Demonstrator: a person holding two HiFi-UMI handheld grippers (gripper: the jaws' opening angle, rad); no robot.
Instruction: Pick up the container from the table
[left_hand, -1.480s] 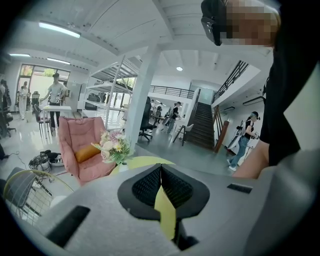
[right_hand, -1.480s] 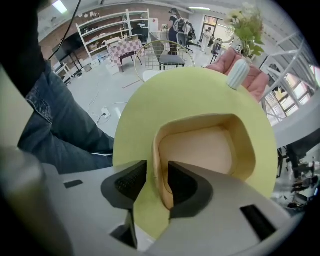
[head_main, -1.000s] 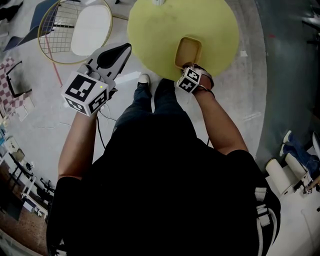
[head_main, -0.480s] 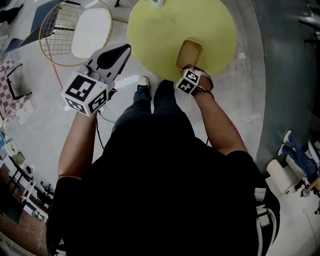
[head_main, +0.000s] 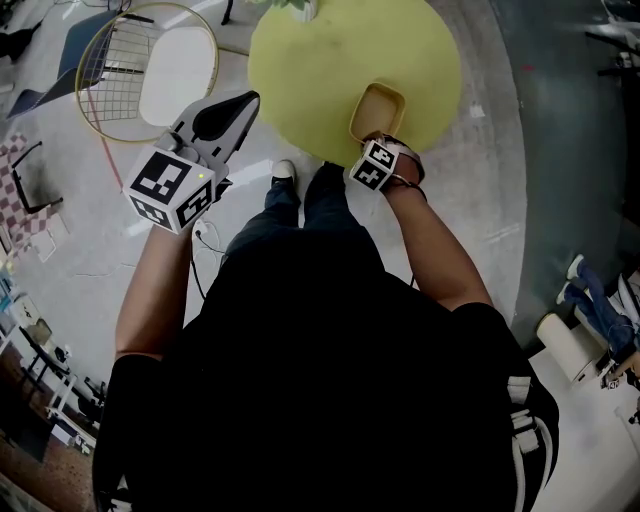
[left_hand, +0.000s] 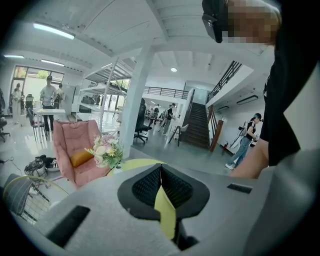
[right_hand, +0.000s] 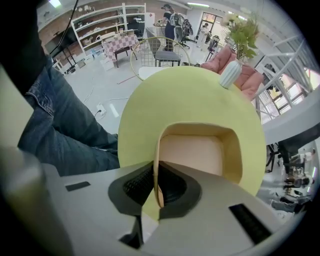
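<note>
The right hand-held gripper (right_hand: 156, 175) points straight down at the counter (right_hand: 165, 95). Its jaws have just been closing. Now they pinch the near wall of the container (right_hand: 192, 152), with one jaw inside and one jaw outside. The thin wall shows as a line between the two dark pads.

The container is a tan open box with nothing in it. It sits on the round yellow counter, close to the edge nearest the person.

The grip looks ready, so the next job is to lift. I think the best way is to go straight up and keep the squeeze the same. Only one thin wall is held, so the far end may dip down. A slow lift should help keep it level.

The left hand-held gripper (left_hand: 160, 170) has its jaws pressed together with nothing in them. It is held up over the floor (head_main: 90, 230), to the left of the counter and well apart from the container.

The counter edge is just below the right hand-held gripper, near the person's legs (right_hand: 65, 125). The space above the container is open. A vase (right_hand: 230, 74) stands at the far edge, well apart. A wire chair (head_main: 150, 65) stands on the floor to the left, also well apart.
</note>
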